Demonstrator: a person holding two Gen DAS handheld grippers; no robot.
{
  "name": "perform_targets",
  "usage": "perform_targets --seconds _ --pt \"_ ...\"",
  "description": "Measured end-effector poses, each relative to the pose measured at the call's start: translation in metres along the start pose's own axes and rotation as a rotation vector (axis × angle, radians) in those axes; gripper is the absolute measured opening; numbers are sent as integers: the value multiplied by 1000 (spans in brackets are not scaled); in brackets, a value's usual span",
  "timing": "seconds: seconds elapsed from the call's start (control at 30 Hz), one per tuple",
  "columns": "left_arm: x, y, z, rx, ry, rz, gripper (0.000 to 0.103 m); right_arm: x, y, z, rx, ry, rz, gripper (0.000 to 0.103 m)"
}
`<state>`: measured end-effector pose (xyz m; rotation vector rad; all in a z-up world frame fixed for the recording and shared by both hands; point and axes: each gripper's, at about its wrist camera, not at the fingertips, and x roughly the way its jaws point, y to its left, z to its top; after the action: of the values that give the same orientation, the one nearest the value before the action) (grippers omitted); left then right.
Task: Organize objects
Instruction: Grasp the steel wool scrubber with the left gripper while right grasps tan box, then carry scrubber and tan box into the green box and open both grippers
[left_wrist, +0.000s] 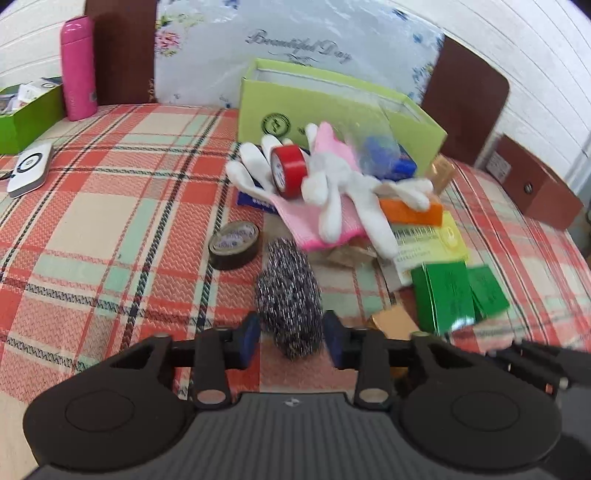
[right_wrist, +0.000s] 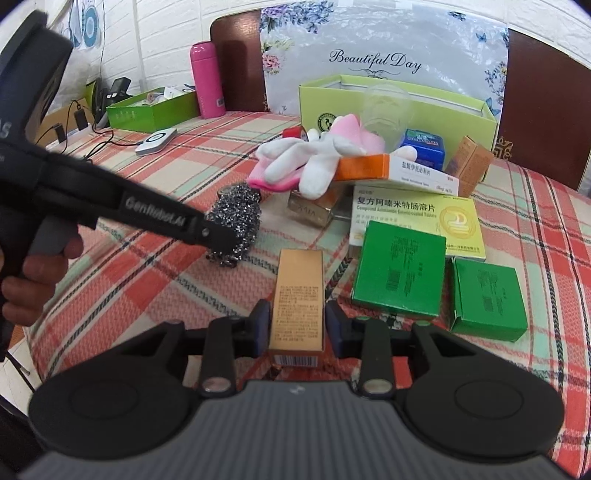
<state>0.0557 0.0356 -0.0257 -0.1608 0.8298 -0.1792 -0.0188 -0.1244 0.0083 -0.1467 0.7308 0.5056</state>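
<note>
Plaid tablecloth (left_wrist: 110, 221) crowded: left gripper (left_wrist: 291, 334) pinches the steel scourer (left_wrist: 288, 291), right gripper (right_wrist: 295, 325) clamps the gold box (right_wrist: 297, 295); springy wire could slip free.

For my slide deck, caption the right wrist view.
Right gripper closed on gold carton; left gripper holds steel scourer.

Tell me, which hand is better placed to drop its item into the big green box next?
Probably left: the left gripper holding the steel scrubber faces the green box head-on, while the right gripper with its gold carton sits behind the pile.
</note>
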Motion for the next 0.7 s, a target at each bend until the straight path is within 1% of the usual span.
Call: perform_targets --seconds 0.03,0.07,0.13,0.23,0.3,0.33,0.37,0.4,0.43,0.5,0.6,0.7 --pt "0 0 3 -7 -14 3 61 0 1 0 -6 -9 -2 38" --pt "1 -2 5 -3 -28 8 62 1 2 0 -16 -18 -4 38" --pt "5 -4 10 10 -27 20 62 2 3 0 -26 -24 -9 38" --pt "14 -4 11 7 -8 34 62 6 1 0 4 -14 3 38" --pt "21 0 6 2 20 43 61 10 -3 -1 28 1 11 38" --pt "23 3 4 -6 33 33 60 12 -4 -2 38 7 17 38" --pt "24 7 1 -18 41 5 47 14 -5 -2 43 17 19 38" --pt "22 11 -2 -35 37 -34 37 14 -4 -3 40 20 13 36" --pt "20 15 -3 -51 41 -58 36 13 -3 -3 27 19 5 31" --pt "12 19 -4 -70 54 -87 34 10 -5 -2 43 26 24 31" --pt "-9 13 -4 0 36 -109 34 -5 -8 3 41 6 61 31" --pt "-32 9 7 51 -1 -165 34 -30 -14 19 29 -46 110 30"
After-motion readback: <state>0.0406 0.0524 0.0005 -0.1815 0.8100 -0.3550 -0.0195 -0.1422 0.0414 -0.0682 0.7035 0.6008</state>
